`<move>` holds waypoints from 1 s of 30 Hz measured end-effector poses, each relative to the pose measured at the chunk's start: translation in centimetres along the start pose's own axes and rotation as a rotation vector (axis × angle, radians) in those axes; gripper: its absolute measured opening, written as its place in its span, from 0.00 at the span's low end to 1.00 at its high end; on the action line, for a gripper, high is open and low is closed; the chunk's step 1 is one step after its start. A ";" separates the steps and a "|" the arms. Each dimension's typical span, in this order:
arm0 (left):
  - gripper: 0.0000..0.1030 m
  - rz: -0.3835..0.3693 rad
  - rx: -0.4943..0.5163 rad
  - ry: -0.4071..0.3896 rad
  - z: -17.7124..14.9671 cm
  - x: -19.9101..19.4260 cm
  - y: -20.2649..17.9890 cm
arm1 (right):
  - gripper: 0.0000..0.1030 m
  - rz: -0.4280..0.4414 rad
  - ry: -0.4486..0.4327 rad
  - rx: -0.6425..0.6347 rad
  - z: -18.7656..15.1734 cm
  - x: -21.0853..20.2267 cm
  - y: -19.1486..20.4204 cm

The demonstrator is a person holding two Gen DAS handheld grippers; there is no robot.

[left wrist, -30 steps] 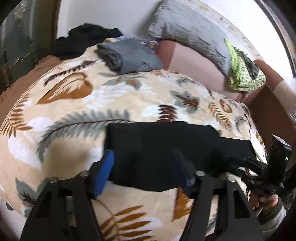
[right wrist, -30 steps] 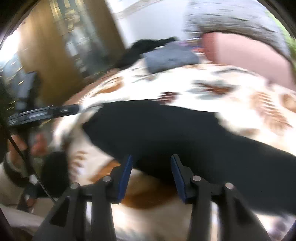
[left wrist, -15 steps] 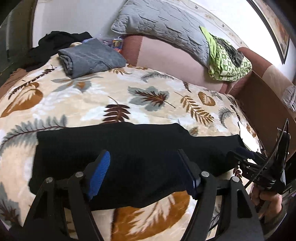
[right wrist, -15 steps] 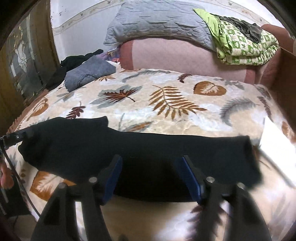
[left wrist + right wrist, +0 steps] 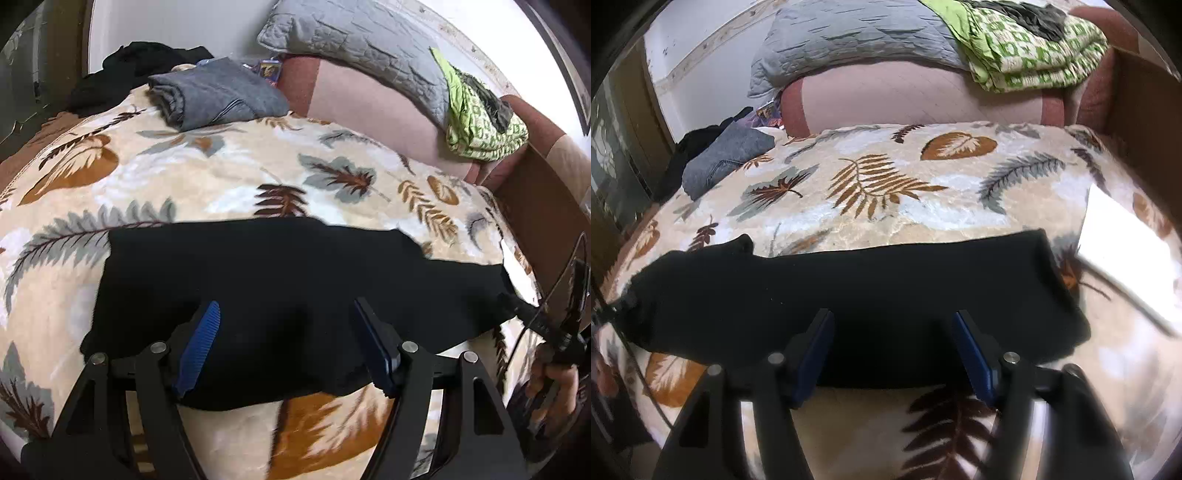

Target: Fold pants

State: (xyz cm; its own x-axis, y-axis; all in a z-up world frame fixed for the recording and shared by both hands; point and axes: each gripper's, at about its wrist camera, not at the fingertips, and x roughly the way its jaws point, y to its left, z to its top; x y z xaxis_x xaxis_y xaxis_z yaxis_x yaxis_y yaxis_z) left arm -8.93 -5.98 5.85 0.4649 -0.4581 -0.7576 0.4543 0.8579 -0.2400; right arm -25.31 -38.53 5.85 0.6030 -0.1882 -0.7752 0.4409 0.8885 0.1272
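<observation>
Left wrist: one black pants (image 5: 280, 291), two open tools (image 5: 286, 332).

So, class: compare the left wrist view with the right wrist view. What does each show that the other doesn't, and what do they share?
Only the left wrist view shows the person's right hand gripping the handle of the right claw at the far right edge, beside the brown board.

Only the right wrist view shows a bright patch of light on the blanket, right of the pants.

Both show the black pants lying flat on the leaf-print blanket, the folded grey garment, the grey quilted pillow and the green patterned cloth. Each view's own claw is open.
</observation>
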 end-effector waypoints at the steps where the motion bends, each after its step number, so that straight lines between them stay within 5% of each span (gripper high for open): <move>1: 0.70 0.003 -0.003 0.003 -0.1 0.1 0.3 | 0.66 0.001 0.003 0.005 0.0 0.0 -0.1; 15: 0.70 0.079 0.000 0.021 -1.1 0.5 2.0 | 0.66 -0.022 0.032 0.049 -0.6 -0.4 -1.6; 23: 0.78 -0.114 0.060 0.015 0.7 0.3 -2.8 | 0.69 -0.062 0.077 0.243 -2.5 -1.2 -8.4; 30: 0.79 -0.305 0.178 0.125 2.8 5.1 -11.2 | 0.69 -0.008 0.074 0.365 -3.5 -0.6 -11.6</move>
State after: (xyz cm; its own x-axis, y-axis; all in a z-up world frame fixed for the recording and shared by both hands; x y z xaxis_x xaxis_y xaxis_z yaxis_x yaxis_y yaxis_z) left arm -9.49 -18.54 6.32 0.1962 -0.6453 -0.7383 0.6882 0.6270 -0.3652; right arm -33.07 -47.24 2.72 0.5548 -0.1518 -0.8180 0.6612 0.6772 0.3228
